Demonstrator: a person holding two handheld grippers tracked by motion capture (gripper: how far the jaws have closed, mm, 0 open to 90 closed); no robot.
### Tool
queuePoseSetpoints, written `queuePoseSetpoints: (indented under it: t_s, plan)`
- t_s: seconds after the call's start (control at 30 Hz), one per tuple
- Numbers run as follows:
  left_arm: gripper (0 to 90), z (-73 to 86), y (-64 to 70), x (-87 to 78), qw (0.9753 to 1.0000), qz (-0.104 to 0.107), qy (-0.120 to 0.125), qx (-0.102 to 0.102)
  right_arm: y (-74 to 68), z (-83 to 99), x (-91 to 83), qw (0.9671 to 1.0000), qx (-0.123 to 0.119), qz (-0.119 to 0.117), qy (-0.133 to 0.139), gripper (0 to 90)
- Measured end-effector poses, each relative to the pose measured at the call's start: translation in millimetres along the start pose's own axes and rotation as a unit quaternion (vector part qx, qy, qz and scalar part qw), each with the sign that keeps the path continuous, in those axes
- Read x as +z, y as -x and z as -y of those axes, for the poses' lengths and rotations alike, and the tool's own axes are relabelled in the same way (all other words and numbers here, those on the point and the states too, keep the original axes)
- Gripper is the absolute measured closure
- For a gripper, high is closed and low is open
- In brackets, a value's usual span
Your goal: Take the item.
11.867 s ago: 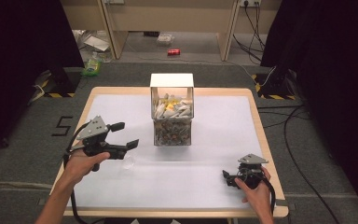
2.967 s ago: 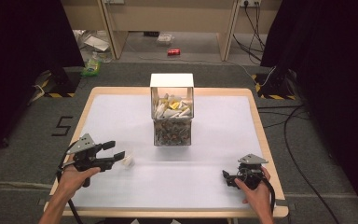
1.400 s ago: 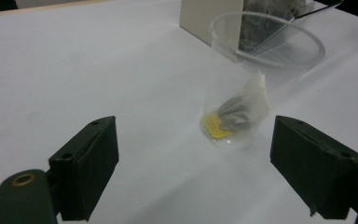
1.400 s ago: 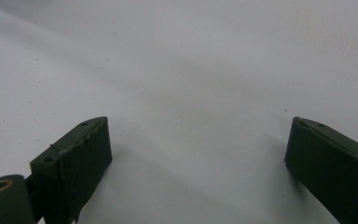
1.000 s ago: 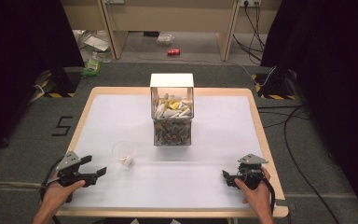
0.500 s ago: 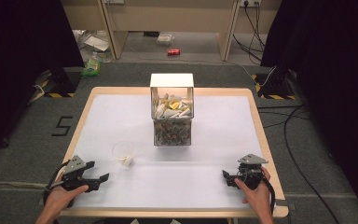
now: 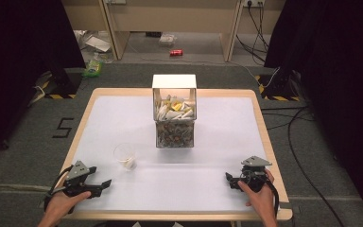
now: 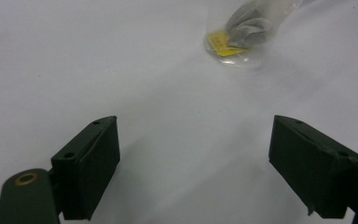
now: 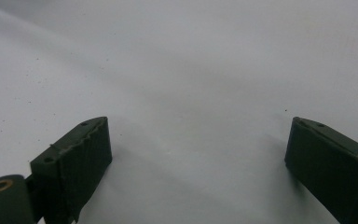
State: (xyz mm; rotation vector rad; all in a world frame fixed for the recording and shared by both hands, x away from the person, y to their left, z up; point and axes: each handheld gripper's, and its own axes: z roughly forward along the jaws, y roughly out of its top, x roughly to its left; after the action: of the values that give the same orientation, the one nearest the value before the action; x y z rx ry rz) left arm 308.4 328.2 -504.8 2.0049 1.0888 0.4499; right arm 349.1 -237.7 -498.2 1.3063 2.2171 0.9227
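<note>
A clear plastic cup [image 7: 125, 156] stands on the white table [image 7: 217, 137], left of centre, with a tea bag and its yellow tag inside. In the left gripper view the cup [image 8: 235, 37] is ahead and a little right of the jaws. My left gripper [image 7: 101, 187] rests near the table's near-left corner, open and holding nothing [image 8: 194, 126], well short of the cup. Near the front right edge my right gripper [image 7: 230, 181] is open over bare table [image 9: 198, 123]. A tall clear box [image 7: 175, 116] of sachets stands in the middle.
The box has a white upright lid [image 7: 174, 81] at its back. A wooden rim [image 7: 264, 137] borders the table. On the floor beyond lie a red can [image 7: 176, 52], a green packet [image 7: 93, 70] and cables [image 7: 307, 123].
My left gripper has drawn back from the middle of the table to the near-left corner, and the cup now stands alone on the table. The right gripper has not moved.
</note>
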Motion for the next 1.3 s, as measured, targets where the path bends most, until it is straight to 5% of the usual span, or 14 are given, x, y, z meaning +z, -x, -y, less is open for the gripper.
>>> queuePoseSetpoints:
  t_s: [0.37,0.9,1.3]
  plan:
    - [15.6,8.1,6.0,-3.3,0.9998,-0.017,-0.004,0.013,-0.4,0.1,-0.1,1.0,0.002,0.0,0.0,7.6]
    - [15.7,28.3,18.1,-11.2,0.9975,-0.052,0.046,-0.013,-0.5,0.1,0.1,1.0,0.002,0.0,0.0,7.6]
    - [15.7,35.3,19.4,-11.2,0.9959,-0.055,0.07,-0.017,-0.4,0.1,0.0,1.0,0.002,0.0,0.0,7.6]
